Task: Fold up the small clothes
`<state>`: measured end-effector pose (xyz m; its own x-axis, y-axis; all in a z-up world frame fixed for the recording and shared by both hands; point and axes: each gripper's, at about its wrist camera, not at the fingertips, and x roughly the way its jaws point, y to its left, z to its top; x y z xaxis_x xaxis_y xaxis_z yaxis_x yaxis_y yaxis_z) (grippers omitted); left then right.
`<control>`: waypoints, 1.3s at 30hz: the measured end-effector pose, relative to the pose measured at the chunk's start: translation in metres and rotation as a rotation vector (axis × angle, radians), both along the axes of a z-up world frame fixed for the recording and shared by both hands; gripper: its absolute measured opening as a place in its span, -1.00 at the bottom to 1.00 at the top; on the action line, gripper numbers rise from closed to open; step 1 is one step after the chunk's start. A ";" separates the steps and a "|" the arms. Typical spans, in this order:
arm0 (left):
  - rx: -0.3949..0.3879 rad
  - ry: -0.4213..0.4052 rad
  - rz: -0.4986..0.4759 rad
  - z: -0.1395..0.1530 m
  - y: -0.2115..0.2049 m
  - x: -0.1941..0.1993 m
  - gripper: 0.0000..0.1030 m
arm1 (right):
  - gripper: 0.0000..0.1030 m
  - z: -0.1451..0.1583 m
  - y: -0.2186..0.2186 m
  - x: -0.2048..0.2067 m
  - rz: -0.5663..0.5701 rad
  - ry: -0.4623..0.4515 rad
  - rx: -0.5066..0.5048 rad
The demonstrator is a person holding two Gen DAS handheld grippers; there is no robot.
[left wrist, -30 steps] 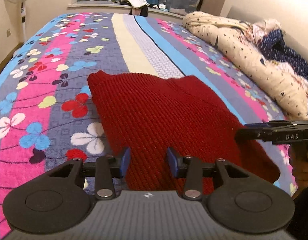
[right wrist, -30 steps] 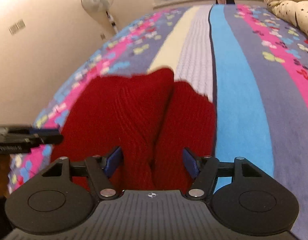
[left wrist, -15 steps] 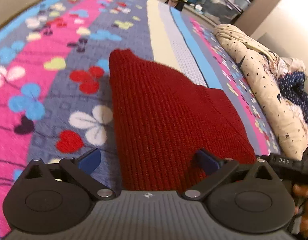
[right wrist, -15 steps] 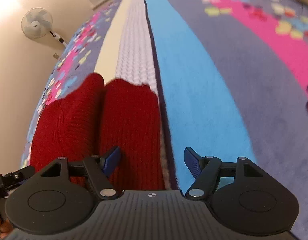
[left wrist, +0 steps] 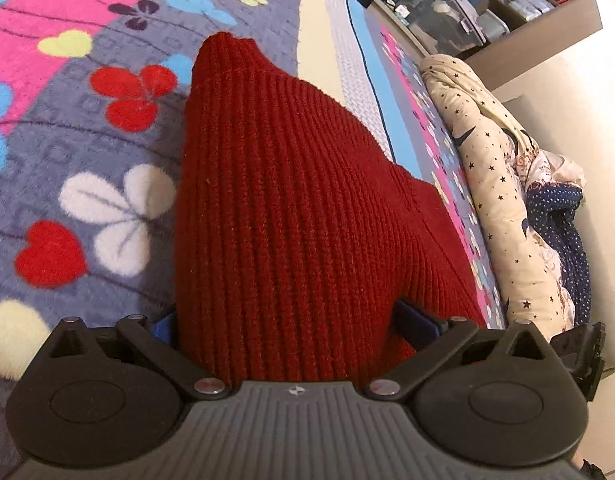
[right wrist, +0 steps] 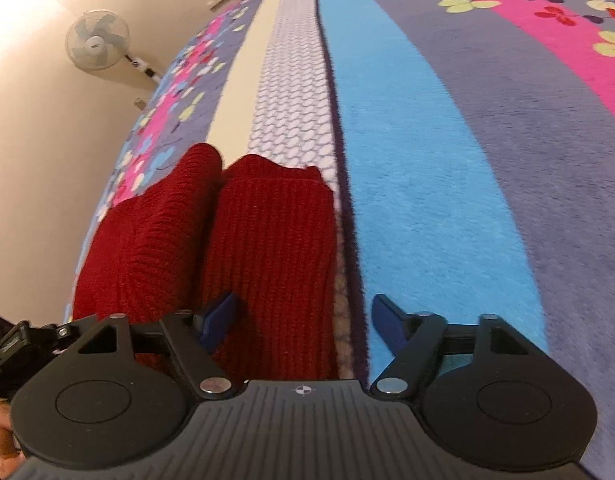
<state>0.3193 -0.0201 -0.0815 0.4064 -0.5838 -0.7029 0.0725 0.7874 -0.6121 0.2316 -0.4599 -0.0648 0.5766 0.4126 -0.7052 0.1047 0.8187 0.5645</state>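
Observation:
A dark red ribbed knit garment (left wrist: 291,200) lies flat on the flowered, striped bed cover (left wrist: 107,128). My left gripper (left wrist: 291,324) sits low over its near end, open at its widest. The knit fills the gap between the blue pads (left wrist: 415,320). In the right wrist view the garment (right wrist: 267,248) shows as two long lobes side by side. My right gripper (right wrist: 303,322) straddles the right lobe's outer edge and its jaws are closing. One of its pads (right wrist: 219,320) rests on the knit and the other hangs over the blue stripe, clear of the fabric.
A cream star-print quilt (left wrist: 487,184) and a navy dotted cloth (left wrist: 563,232) are heaped along the bed's right side. Storage boxes (left wrist: 443,20) stand beyond the bed's far end. A standing fan (right wrist: 97,40) is by the wall on the left. Wide bare cover (right wrist: 467,160) lies right of the garment.
Both grippers have come down closer to the garment and rolled. The left jaws have spread from narrow to full width around the knit. The right jaws have narrowed slightly.

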 end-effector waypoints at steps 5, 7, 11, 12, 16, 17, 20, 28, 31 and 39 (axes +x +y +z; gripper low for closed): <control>0.020 -0.061 -0.004 0.013 -0.003 -0.001 0.53 | -0.31 0.002 0.008 0.005 0.033 -0.044 0.037; 0.020 -0.089 -0.016 0.024 0.001 -0.001 0.36 | -0.45 0.004 0.011 0.007 0.025 -0.072 0.039; 0.102 -0.184 -0.032 0.047 0.009 -0.005 0.28 | -0.61 0.014 0.021 0.009 0.028 -0.159 0.111; 0.109 -0.202 -0.023 0.054 0.015 -0.005 0.27 | -0.61 0.018 0.026 0.011 0.038 -0.183 0.126; 0.164 -0.282 0.028 0.081 0.046 -0.006 0.26 | -0.62 0.028 0.059 0.017 0.098 -0.268 0.180; 0.180 -0.299 0.032 0.086 0.053 -0.007 0.26 | -0.62 0.030 0.067 0.020 0.117 -0.283 0.197; 0.210 -0.317 0.050 0.094 0.080 -0.008 0.27 | -0.62 0.034 0.088 0.029 0.171 -0.309 0.221; 0.316 -0.191 0.146 0.082 0.124 -0.006 0.44 | -0.40 0.041 0.109 0.034 0.074 -0.302 0.040; 0.350 -0.284 0.167 0.099 0.127 -0.020 0.44 | -0.16 0.066 0.107 0.017 0.117 -0.419 0.051; 0.401 -0.423 -0.005 0.124 0.105 -0.058 0.34 | -0.13 0.060 0.176 0.001 0.484 -0.386 -0.080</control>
<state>0.2612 0.0850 0.0429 0.6976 -0.3083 -0.6468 0.2502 0.9507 -0.1832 0.2325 -0.2844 -0.0046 0.5568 0.6455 -0.5227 -0.4880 0.7635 0.4230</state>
